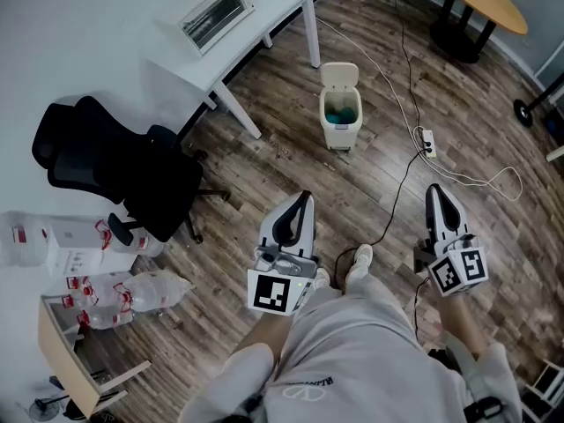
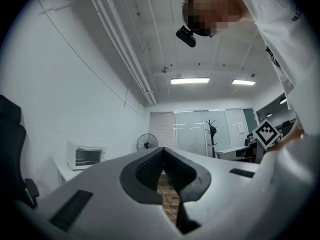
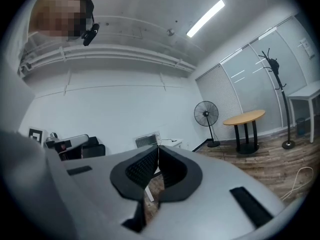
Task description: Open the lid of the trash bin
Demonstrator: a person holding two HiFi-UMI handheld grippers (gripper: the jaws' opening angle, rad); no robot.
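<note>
Ahead on wood floor (image 1: 291,161): small cream plastic trash bin (image 1: 340,123), lid (image 1: 339,75) seemingly up already | left tongs (image 1: 306,195), right tongs (image 1: 434,189) pressed together, empty | next: approach, verify

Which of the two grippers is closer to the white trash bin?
Left, it seems. The left gripper is held short of the trash bin, slightly to its left; the right gripper is farther off to its right.
</note>
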